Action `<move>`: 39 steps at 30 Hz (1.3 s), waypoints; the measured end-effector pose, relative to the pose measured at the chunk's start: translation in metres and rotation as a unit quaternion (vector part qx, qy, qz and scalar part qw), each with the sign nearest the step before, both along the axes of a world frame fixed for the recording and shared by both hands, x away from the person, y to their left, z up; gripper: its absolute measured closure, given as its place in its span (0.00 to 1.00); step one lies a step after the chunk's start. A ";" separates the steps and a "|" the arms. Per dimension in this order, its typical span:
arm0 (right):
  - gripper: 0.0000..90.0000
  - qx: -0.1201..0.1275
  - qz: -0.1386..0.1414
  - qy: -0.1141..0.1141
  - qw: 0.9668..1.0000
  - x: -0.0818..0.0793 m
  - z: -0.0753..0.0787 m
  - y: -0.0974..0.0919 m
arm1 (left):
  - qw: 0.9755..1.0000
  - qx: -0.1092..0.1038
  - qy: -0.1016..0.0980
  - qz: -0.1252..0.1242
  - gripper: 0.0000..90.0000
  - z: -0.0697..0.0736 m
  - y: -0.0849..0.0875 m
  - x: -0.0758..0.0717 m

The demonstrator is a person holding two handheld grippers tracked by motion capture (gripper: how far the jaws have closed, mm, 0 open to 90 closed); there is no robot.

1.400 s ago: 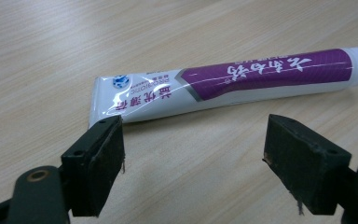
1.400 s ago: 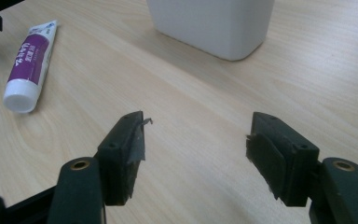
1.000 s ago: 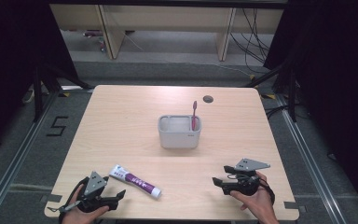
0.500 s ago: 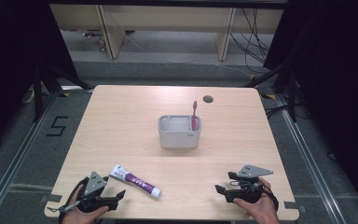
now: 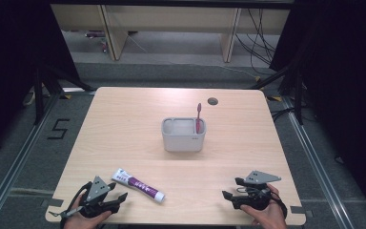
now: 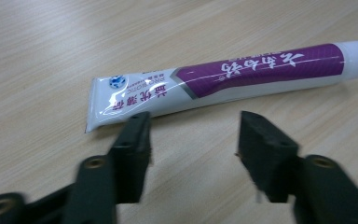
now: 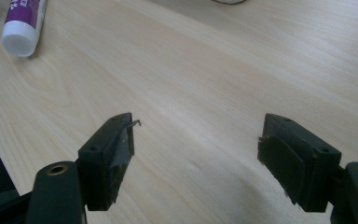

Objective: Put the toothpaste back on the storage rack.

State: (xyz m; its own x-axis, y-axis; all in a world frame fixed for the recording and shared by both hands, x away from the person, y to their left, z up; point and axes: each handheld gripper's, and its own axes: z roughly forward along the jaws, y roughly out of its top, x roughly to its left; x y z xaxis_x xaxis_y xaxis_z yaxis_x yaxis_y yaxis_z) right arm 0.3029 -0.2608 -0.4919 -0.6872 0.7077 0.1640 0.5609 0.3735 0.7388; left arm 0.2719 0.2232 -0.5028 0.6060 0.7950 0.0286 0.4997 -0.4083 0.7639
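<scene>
A white and purple toothpaste tube (image 5: 138, 184) lies flat on the wooden table (image 5: 124, 124) near its front edge. In the left gripper view the tube (image 6: 214, 77) lies just beyond the tips, capped end to the right. My left gripper (image 5: 120, 196) rests at the front left, open and holding nothing (image 6: 193, 126). My right gripper (image 5: 229, 191) sits at the front right, open wide and holding nothing (image 7: 198, 128); the tube's white cap (image 7: 21, 39) shows far off at the top left of its view. A grey rectangular cup (image 5: 183, 135) stands mid-table holding a pink toothbrush (image 5: 198, 117) upright.
A round cable hole (image 5: 213, 101) sits near the table's far edge. Shelving legs and loose cables lie on the floor beyond the table. A floor mark "5" (image 5: 58, 129) is to the left. Dark curtains flank both sides.
My right gripper has drawn back toward the front edge of the table. The left gripper, the tube and the cup have stayed put.
</scene>
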 end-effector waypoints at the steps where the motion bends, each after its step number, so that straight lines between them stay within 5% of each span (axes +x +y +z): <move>1: 0.31 -0.002 -0.002 -0.002 1.000 0.000 0.000 0.000 | 1.000 0.000 0.001 0.003 0.59 -0.001 0.000 -0.001; 2: 0.31 -0.011 -0.005 -0.012 1.000 -0.001 0.001 0.000 | 1.000 0.014 0.003 -0.001 0.64 0.000 0.002 -0.001; 6: 0.31 -0.008 -0.014 -0.005 1.000 -0.002 0.000 0.002 | 1.000 0.007 -0.011 0.008 0.84 -0.001 0.003 0.000; 11: 0.31 -0.015 -0.011 -0.017 1.000 -0.001 0.000 0.000 | 1.000 0.026 -0.004 0.005 0.95 -0.001 0.001 0.005; 14: 0.31 -0.004 -0.019 0.000 1.000 -0.003 0.000 0.002 | 1.000 0.026 0.000 0.000 0.98 0.000 -0.002 0.008; 28: 0.31 -0.018 -0.011 -0.013 1.000 -0.001 0.000 0.001 | 0.999 0.032 0.001 -0.003 0.99 -0.002 -0.005 0.021; 29: 0.31 -0.006 0.001 0.001 1.000 0.000 -0.001 0.002 | 0.999 0.038 0.004 -0.001 0.99 -0.002 -0.004 0.022; 39: 0.31 -0.014 -0.009 -0.009 1.000 -0.001 0.000 0.001 | 0.999 0.045 0.010 0.004 0.99 -0.004 -0.005 0.033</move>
